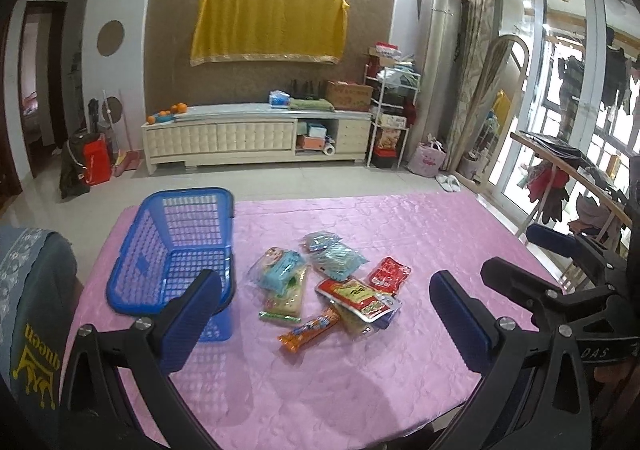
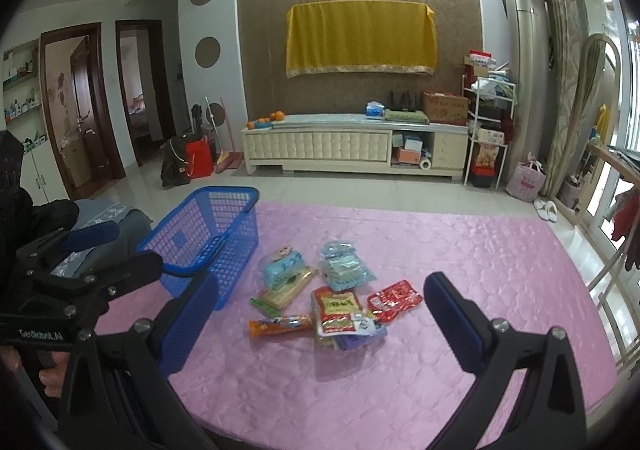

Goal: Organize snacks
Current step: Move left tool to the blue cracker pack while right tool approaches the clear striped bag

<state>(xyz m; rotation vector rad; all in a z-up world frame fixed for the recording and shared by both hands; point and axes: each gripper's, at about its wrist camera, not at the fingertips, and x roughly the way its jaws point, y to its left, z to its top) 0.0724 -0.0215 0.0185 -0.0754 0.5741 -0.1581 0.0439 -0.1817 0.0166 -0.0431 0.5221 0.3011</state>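
Note:
Several snack packets lie in a loose pile on the pink tablecloth [image 1: 400,218]: an orange stick pack [image 1: 310,332], a red-and-yellow pack [image 1: 356,296], a small red pack [image 1: 389,274], two light-blue packs [image 1: 334,254] and a noodle-like pack [image 1: 282,304]. A blue plastic basket [image 1: 176,250] stands left of them with nothing visible inside. My left gripper [image 1: 328,314] is open, hovering near the front of the pile. My right gripper [image 2: 322,316] is open too, in front of the same pile [image 2: 332,302]. The basket [image 2: 212,238] shows at left in the right wrist view.
A chair back with grey cloth [image 1: 28,290] stands at the table's left edge. The other gripper [image 1: 580,278] is at the right of the left wrist view. Beyond the table [image 2: 480,250] are tiled floor, a cream TV cabinet [image 2: 352,146] and a glass door.

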